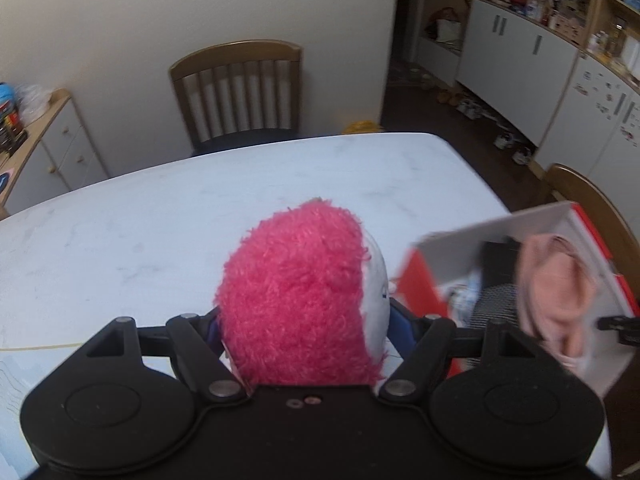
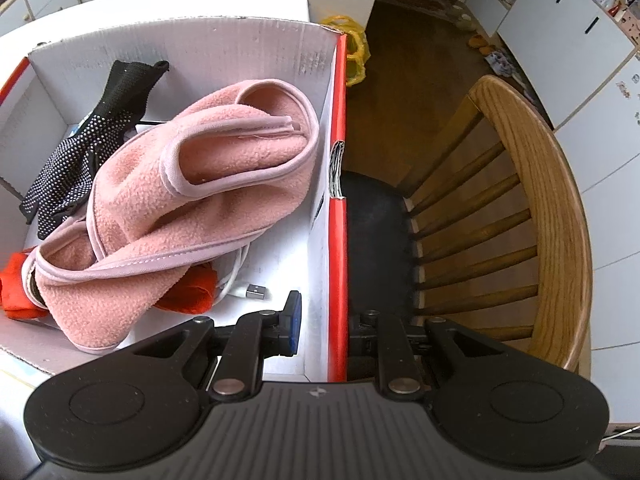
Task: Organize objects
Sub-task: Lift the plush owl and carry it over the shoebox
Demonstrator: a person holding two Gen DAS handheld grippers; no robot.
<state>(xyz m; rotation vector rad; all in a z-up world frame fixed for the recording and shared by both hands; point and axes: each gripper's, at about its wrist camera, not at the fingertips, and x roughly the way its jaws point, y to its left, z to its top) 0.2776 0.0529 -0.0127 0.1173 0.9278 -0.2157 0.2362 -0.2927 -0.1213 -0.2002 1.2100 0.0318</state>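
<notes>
My left gripper is shut on a plush toy with shaggy pink hair and a white face, held above the white table. To its right stands a red and white cardboard box, with a pink fleece cloth in it. In the right wrist view the box holds the pink fleece, a black dotted glove, an orange item and a white USB cable. My right gripper straddles the box's right wall, one finger inside and one outside, with a gap on each side.
A wooden chair stands at the table's far side. Another wooden chair is right of the box. White cabinets line the far right. A yellow bag lies on the dark floor.
</notes>
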